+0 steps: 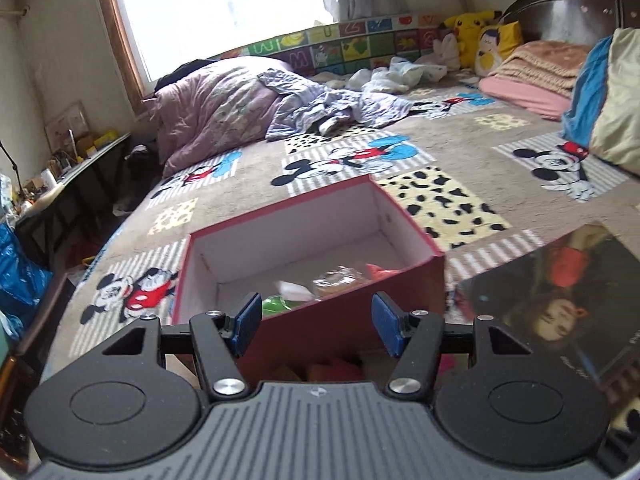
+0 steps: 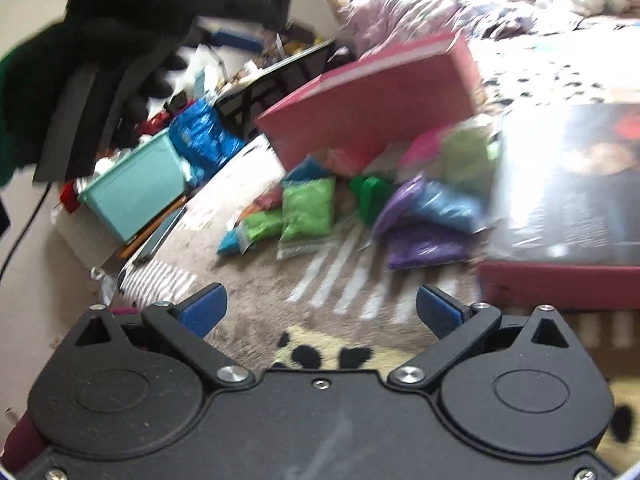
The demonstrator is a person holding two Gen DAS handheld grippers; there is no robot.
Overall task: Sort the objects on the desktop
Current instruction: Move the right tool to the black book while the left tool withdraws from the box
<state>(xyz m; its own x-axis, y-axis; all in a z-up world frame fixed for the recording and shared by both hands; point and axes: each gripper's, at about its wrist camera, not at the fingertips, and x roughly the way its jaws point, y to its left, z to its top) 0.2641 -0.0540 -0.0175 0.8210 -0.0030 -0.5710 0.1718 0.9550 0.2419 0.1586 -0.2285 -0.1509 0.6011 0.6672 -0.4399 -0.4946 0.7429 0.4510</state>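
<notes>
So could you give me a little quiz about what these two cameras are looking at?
1. True or false: the red cardboard box is empty.
2. What lies heaped beside the box: A small bags of coloured sand, B spoons, C socks?
3. Is anything between the right gripper jaws?

Key: 1 false, a few packets lie inside; 2 A; 3 no, they are open over the blanket.

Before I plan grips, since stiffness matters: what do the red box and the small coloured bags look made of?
Red box: probably cardboard, matte red outside, plain white inside, with thin straight walls and folded corners. Coloured bags: seemingly clear, glossy soft plastic pouches with green, blue and purple filling; blur hides what the filling is.
</notes>
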